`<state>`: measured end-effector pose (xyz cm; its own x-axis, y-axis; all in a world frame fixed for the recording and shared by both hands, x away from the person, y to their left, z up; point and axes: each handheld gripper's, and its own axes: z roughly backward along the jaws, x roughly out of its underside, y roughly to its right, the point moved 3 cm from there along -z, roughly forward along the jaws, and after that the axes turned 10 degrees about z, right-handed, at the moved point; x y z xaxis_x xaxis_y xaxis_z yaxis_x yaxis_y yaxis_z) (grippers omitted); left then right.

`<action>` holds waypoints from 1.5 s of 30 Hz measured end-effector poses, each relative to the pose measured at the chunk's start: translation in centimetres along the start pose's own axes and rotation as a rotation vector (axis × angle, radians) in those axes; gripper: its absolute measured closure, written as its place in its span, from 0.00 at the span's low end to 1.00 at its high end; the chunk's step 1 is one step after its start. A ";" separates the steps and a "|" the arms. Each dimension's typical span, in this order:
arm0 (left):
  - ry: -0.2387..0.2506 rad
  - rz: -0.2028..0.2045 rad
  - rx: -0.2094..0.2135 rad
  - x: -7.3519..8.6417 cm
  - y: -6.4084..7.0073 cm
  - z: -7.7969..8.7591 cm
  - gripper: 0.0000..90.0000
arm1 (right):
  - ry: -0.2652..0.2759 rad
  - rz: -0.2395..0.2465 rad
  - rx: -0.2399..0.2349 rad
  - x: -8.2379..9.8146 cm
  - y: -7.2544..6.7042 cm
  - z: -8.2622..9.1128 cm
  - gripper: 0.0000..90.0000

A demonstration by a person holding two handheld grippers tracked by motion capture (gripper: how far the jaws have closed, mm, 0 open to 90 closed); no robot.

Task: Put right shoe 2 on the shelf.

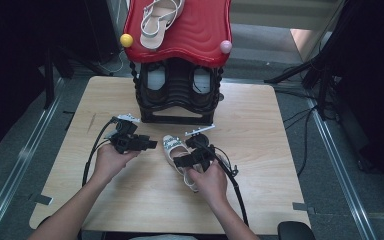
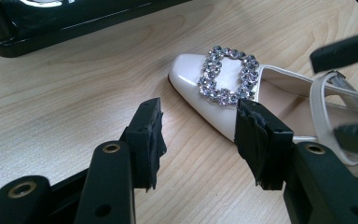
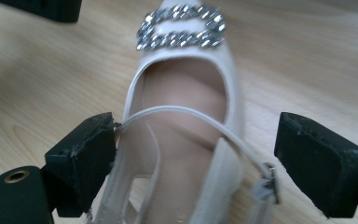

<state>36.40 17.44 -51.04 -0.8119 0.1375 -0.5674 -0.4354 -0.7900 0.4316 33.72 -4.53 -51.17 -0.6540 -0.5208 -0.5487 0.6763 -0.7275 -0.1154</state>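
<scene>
My right gripper (image 3: 196, 158) straddles the back of the cream shoe (image 3: 186, 140) on the table, jaws wide and gripping nothing — the ankle strap lies between them. My left gripper (image 2: 200, 140) waits half open beside the toe. Next I judge: squeeze the right jaws onto the heel.

You are working at a light wooden table (image 1: 260, 120) standing on grey carpet (image 1: 325, 165), with metal floor rails (image 1: 17, 165) running alongside and darkness surrounding everything.
</scene>
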 end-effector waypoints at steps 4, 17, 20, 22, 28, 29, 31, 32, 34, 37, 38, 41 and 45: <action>0.003 -0.002 -0.002 0.0 0.0 0.0 0.57 | -0.008 -0.004 -0.033 0.6 -0.3 -0.7 0.13; -0.004 -0.006 -0.004 0.1 0.0 -0.1 0.57 | -0.104 0.028 -0.011 1.3 -0.5 -1.7 0.16; -0.002 -0.005 -0.004 0.0 0.0 -0.1 0.57 | -0.111 0.028 -0.018 1.3 -0.3 -1.7 0.19; 0.004 -0.002 -0.003 0.0 -0.1 0.0 0.57 | -0.108 0.032 -0.025 1.4 -0.2 -1.7 0.21; 0.007 -0.002 -0.006 0.0 -0.2 0.1 0.57 | -0.104 0.012 -0.049 1.6 0.4 -1.9 0.27; 0.007 -0.003 -0.008 0.0 -0.2 0.1 0.57 | -0.104 0.015 -0.045 1.6 0.4 -1.9 0.28; 0.012 0.002 -0.007 -0.1 -0.2 0.2 0.57 | -0.104 0.028 -0.034 1.7 0.3 -1.8 0.31; 0.018 0.005 -0.009 -0.1 -0.2 0.2 0.57 | -0.102 0.029 -0.033 1.7 0.3 -1.8 0.32; 0.024 0.007 -0.009 -0.1 -0.3 0.4 0.57 | -0.095 0.034 -0.030 1.7 0.3 -1.8 0.33; 0.033 0.010 -0.011 -0.2 -0.4 0.6 0.57 | -0.096 0.031 -0.019 1.7 0.2 -1.8 0.34; 0.034 0.014 -0.008 -0.2 -0.5 0.6 0.57 | -0.101 0.027 -0.020 1.7 0.3 -1.7 0.34; 0.036 0.017 -0.013 -0.2 -0.7 0.7 0.57 | -0.111 0.023 -0.024 1.5 0.4 -1.7 0.35; 0.035 0.015 -0.015 -0.2 -0.8 0.8 0.57 | -0.105 0.036 -0.032 1.6 0.5 -1.8 0.32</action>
<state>36.59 18.48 -50.68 -0.8041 0.1045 -0.5853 -0.4171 -0.8007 0.4301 33.59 -4.89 -53.62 -0.6598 -0.5918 -0.4631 0.7095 -0.6936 -0.1244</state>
